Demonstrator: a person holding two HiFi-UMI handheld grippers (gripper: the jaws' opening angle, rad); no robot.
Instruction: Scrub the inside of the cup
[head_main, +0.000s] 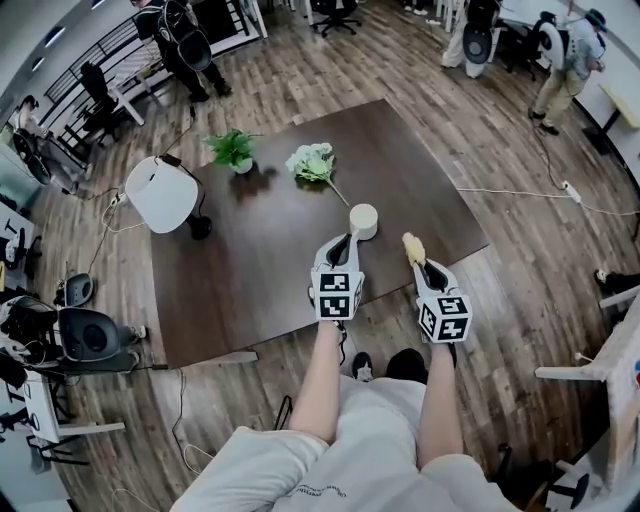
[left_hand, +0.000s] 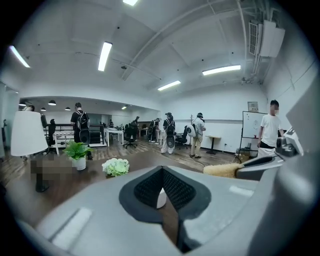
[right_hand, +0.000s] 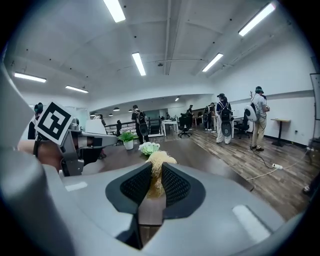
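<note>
A cream cup (head_main: 363, 220) stands on the dark brown table (head_main: 260, 270), near its front right part. My left gripper (head_main: 346, 240) reaches the cup's left side, its jaws shut on the cup; a white sliver of the cup (left_hand: 159, 198) shows between the pads. My right gripper (head_main: 416, 260) hovers over the table's front right edge, shut on a yellow fibrous scrubber (head_main: 411, 245), whose tuft (right_hand: 159, 161) sticks out past the jaws. The scrubber (left_hand: 223, 170) is right of the cup and apart from it.
On the table's far half stand a white lamp (head_main: 160, 193), a small potted plant (head_main: 232, 148) and a bunch of pale flowers (head_main: 312, 162). Office chairs (head_main: 88, 335) stand at the left. People walk at the far side of the room, and a cable (head_main: 520, 193) lies on the floor at right.
</note>
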